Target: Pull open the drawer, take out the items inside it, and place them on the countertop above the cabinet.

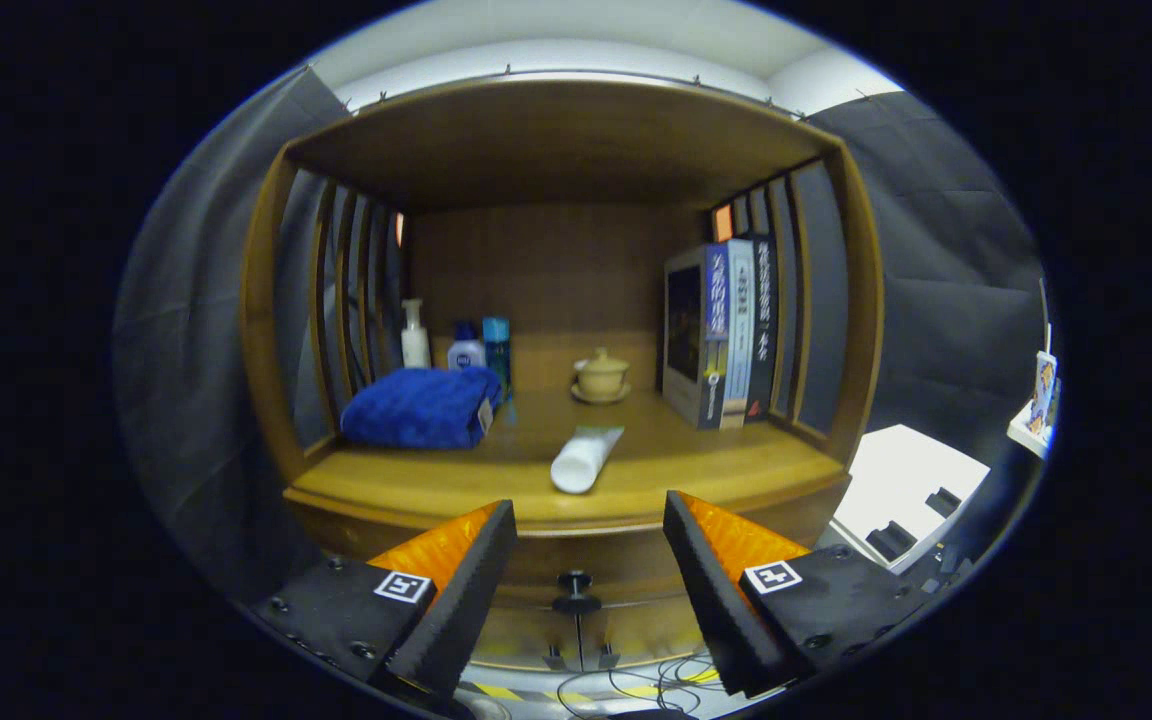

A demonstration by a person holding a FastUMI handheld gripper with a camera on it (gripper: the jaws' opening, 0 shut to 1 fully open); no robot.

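Note:
A wooden cabinet stands ahead, with its countertop (416, 480) under a shelf roof. On the countertop, just beyond my fingers, lies a white tube (584, 457). Below the counter's front edge is the drawer front (576, 560) with a small dark knob (574, 580) between my fingers. The drawer looks shut and its inside is hidden. My gripper (588, 525) is open, held a little in front of the cabinet with nothing between its fingers.
On the countertop: a folded blue towel (423, 407) at the left, several bottles (464, 350) behind it, a lidded tea cup (602, 377) at the back, books (721, 335) upright at the right. A white box (901, 480) sits right of the cabinet. Cables (626, 685) lie on the floor.

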